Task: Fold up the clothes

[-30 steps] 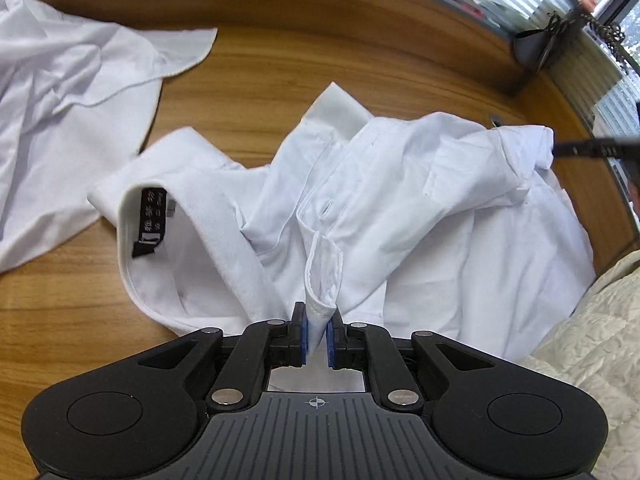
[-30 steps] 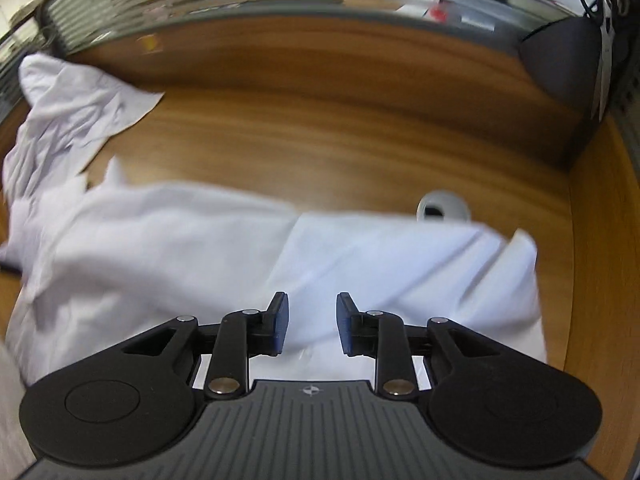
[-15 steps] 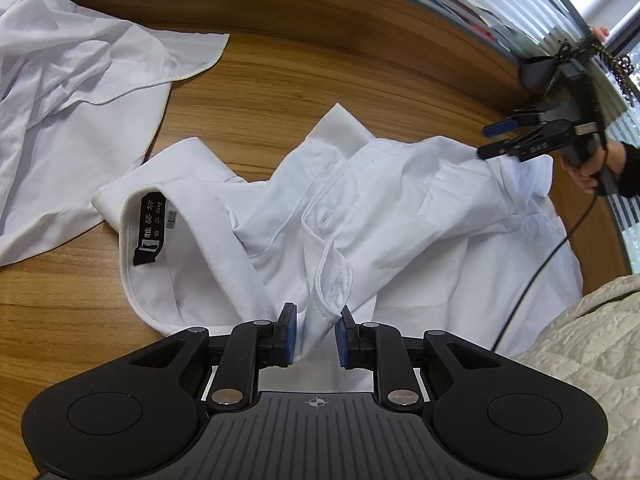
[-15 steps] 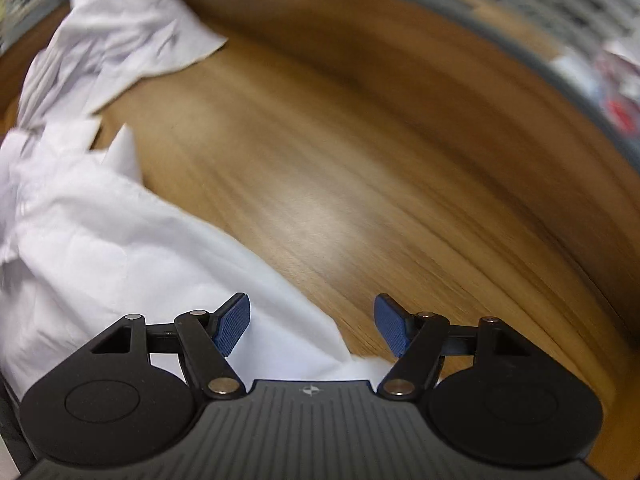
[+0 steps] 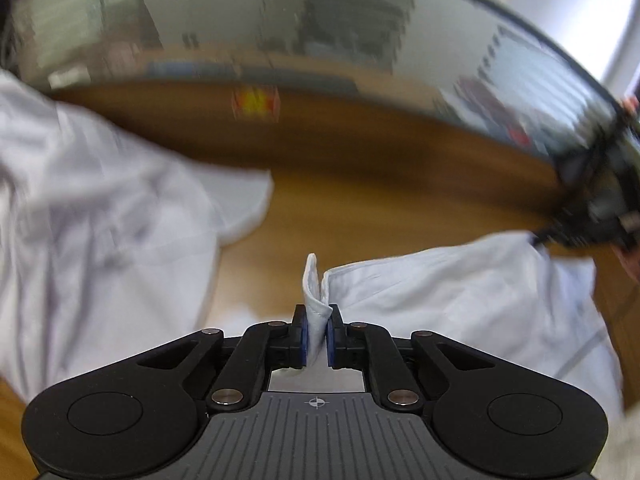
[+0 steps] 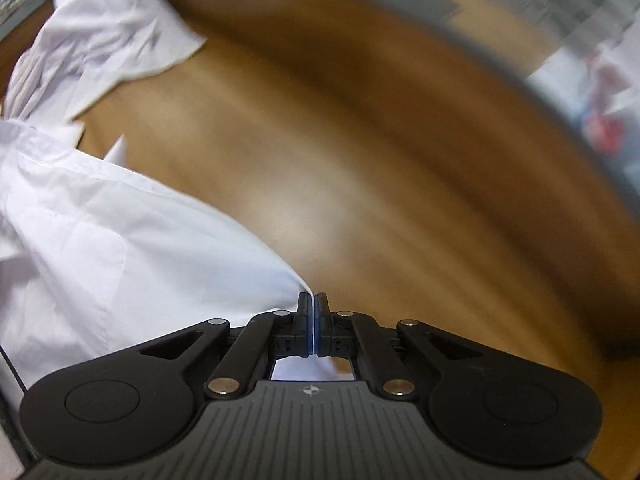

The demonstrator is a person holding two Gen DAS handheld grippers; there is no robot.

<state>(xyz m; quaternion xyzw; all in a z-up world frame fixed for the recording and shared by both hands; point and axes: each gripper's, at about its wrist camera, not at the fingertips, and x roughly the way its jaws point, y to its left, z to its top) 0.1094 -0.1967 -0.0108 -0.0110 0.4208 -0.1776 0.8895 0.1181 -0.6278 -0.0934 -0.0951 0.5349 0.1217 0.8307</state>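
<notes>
A white shirt (image 5: pixel 460 304) hangs stretched between my two grippers above the wooden table (image 5: pixel 360 200). My left gripper (image 5: pixel 316 320) has its jaws closing, its blue pads pressing on a stitched fold of the shirt's edge (image 5: pixel 314 292). In the left wrist view the right gripper (image 5: pixel 592 216) is a dark blur at the shirt's far right corner. In the right wrist view the shirt (image 6: pixel 120 248) spreads away to the left, and my right gripper (image 6: pixel 313 304) is shut on its pointed corner.
A second white garment (image 5: pixel 100 240) lies crumpled at the table's left, also visible in the right wrist view (image 6: pixel 104 40). A yellow-red sticker (image 5: pixel 256 104) marks the table's back edge below a glass partition. Bare wood (image 6: pixel 380 180) stretches ahead.
The left gripper has lifted with the shirt's fold, and its view now tilts toward the partition. The right gripper's wide jaws have shut on the shirt's corner. The shirt is now pulled taut.
</notes>
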